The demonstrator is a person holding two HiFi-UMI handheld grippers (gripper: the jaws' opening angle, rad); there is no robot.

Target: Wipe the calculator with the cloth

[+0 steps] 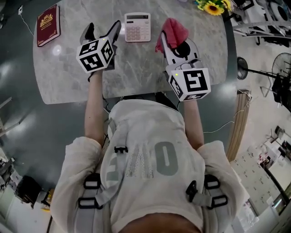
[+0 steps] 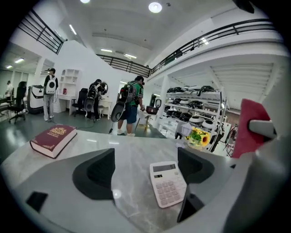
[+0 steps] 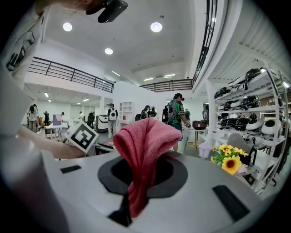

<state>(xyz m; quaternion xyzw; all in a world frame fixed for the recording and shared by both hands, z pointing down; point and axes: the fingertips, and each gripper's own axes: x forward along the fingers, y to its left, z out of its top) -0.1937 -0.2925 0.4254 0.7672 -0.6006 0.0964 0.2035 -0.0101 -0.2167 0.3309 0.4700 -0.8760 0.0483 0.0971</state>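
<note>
On the pale marble table [image 1: 136, 68], everything is placed here by reference to the calculator [image 1: 137, 27], which lies flat near the far edge with its long axis running away from the person and its display at the far end. The left gripper [image 1: 102, 31] is held just to the left of the calculator with its jaws spread wide and nothing between them. In the left gripper view the calculator is seen on the table ahead, nearer the right-hand jaw than the left-hand one. The right gripper [image 1: 173, 43] is held just to the right of the calculator, its jaws pressed together on a fold of the red cloth [image 1: 175, 31], which bunches up above them and hangs loose below. The cloth appears to be raised off the table and apart from the calculator, so wiping is judged not yet begun. The coming move is judged to be a short carry leftward and down onto the keys, along the calculator's length. A dark red book [image 1: 48, 25] lies well to the left of the calculator, and a bunch of sunflowers [image 1: 211, 7] stands well to its right. Gold lettering and an emblem are carried on the book's cover, but they cannot be read, and no brand can be made out on the calculator.
</note>
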